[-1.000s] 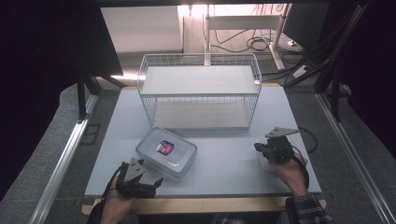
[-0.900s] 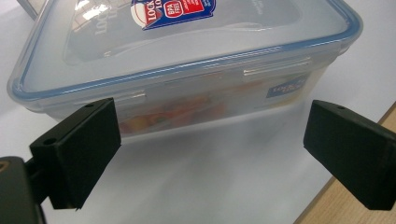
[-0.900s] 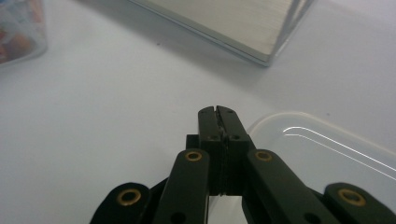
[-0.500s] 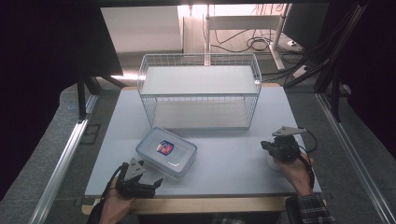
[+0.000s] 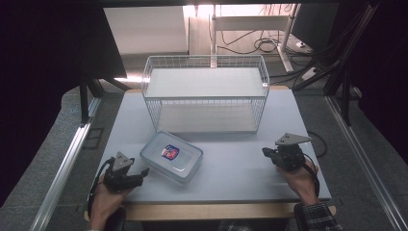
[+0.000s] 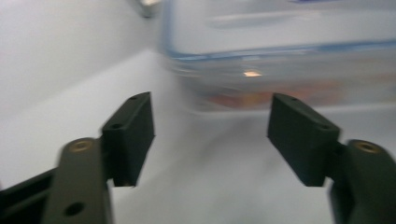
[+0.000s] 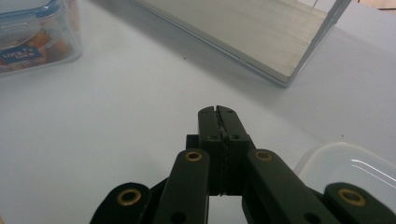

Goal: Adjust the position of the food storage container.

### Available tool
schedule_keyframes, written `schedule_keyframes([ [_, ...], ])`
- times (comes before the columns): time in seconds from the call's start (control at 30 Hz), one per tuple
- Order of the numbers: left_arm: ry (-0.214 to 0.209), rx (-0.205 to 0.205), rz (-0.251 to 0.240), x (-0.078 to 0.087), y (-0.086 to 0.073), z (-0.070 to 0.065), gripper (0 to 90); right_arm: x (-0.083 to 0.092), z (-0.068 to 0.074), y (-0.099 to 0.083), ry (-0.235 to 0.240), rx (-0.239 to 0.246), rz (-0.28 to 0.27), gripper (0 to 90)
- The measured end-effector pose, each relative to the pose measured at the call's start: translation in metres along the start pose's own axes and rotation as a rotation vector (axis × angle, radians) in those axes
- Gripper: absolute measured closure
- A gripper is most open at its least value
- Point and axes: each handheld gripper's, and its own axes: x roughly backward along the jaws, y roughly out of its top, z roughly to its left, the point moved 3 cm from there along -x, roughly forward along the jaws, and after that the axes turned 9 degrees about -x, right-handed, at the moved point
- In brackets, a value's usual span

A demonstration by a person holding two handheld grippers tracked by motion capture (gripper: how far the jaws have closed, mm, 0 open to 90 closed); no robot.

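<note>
On table's near right, right tool (image 5: 269, 153) shifted outward, jaws closed, container (image 5: 172, 155) unmoved

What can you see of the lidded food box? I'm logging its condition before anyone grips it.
The box is a clear plastic rectangle with rounded corners, closed by a blue-trimmed lid bearing a small red-and-blue label. Orange contents show blurred through its wall in the left gripper view. It lies flat, turned at an angle, on the table, in front of the wire basket. The open left gripper sits just short of it, not touching.
</note>
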Motion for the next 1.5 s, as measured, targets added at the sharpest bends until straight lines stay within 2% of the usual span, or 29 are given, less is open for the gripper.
schedule_keyframes([
  [0.03,-0.002,0.017,0.021,-0.007,-0.003,0.015,40.2,-0.001,0.002,0.000,-0.001,0.000,0.003,89.3],
  [0.07,-0.002,0.017,0.021,-0.007,-0.003,0.015,43.3,-0.001,0.002,0.000,-0.001,0.000,0.003,89.3],
  [0.13,0.000,0.036,0.041,-0.014,-0.004,0.027,46.4,-0.002,0.004,-0.001,-0.002,-0.009,0.000,89.3],
  [0.17,0.015,0.037,0.053,-0.018,-0.005,0.033,54.6,-0.001,0.006,0.000,0.004,-0.005,-0.007,89.3],
  [0.2,0.025,0.034,0.062,-0.021,-0.004,0.036,54.6,-0.001,0.006,0.000,0.004,-0.005,-0.007,89.3],
  [0.23,0.028,0.033,0.070,-0.024,-0.003,0.041,64.1,-0.001,0.009,0.001,0.013,-0.010,-0.020,89.3],
  [0.27,0.031,0.035,0.067,-0.028,-0.002,0.046,64.1,-0.001,0.009,0.001,0.013,-0.010,-0.020,89.3],
  [0.33,0.023,0.039,0.063,-0.036,0.003,0.054,75.9,-0.002,0.015,0.002,0.038,-0.017,-0.023,89.4],
  [0.4,0.025,0.033,0.060,-0.038,0.005,0.055,80.9,-0.003,0.017,0.002,0.043,-0.014,-0.022,89.4],
  [0.43,-0.002,0.042,0.040,-0.042,0.009,0.056,82.6,-0.004,0.021,0.002,0.052,-0.007,-0.023,89.4],
  [0.47,-0.002,0.042,0.040,-0.042,0.009,0.056,83.8,-0.004,0.021,0.002,0.052,-0.007,-0.023,89.4],
  [0.5,-0.020,0.046,0.034,-0.044,0.010,0.055,83.8,-0.004,0.023,0.003,0.060,-0.006,-0.024,89.3],
  [0.57,-0.052,0.027,0.035,-0.047,0.012,0.049,85.5,-0.005,0.031,0.003,0.079,0.013,-0.028,89.3],
  [0.6,-0.052,0.027,0.035,-0.047,0.012,0.049,85.6,-0.005,0.031,0.003,0.079,0.013,-0.028,89.3],
  [0.67,-0.080,0.022,0.024,-0.047,0.015,0.044,85.5,-0.005,0.034,0.003,0.083,0.022,-0.028,89.3],
  [0.7,-0.070,0.020,0.026,-0.048,0.017,0.042,87.6,-0.005,0.035,0.003,0.087,0.023,-0.028,89.3],
  [0.87,-0.096,0.032,0.032,-0.046,0.019,0.036,87.7,-0.004,0.037,0.003,0.105,0.012,-0.026,89.3],
  [0.9,-0.101,0.013,0.036,-0.045,0.021,0.030,87.6,-0.004,0.039,0.003,0.115,0.006,-0.027,89.3],
  [0.93,-0.101,0.013,0.036,-0.045,0.021,0.030,87.5,-0.004,0.040,0.003,0.117,0.007,-0.025,89.3],
  [0.97,-0.114,-0.002,0.036,-0.045,0.023,0.024,87.4,-0.005,0.042,0.002,0.119,0.010,-0.023,89.3],
  [1.23,-0.145,-0.044,0.049,-0.047,0.032,0.000,87.1,-0.012,0.052,-0.001,0.147,0.019,0.004,89.3],
  [1.3,-0.159,-0.071,0.052,-0.046,0.035,-0.010,86.2,-0.015,0.056,-0.002,0.153,0.029,0.015,89.3],
  [1.5,-0.183,-0.082,0.056,-0.045,0.039,-0.026,86.5,-0.018,0.060,-0.004,0.152,0.025,0.030,89.3],
])
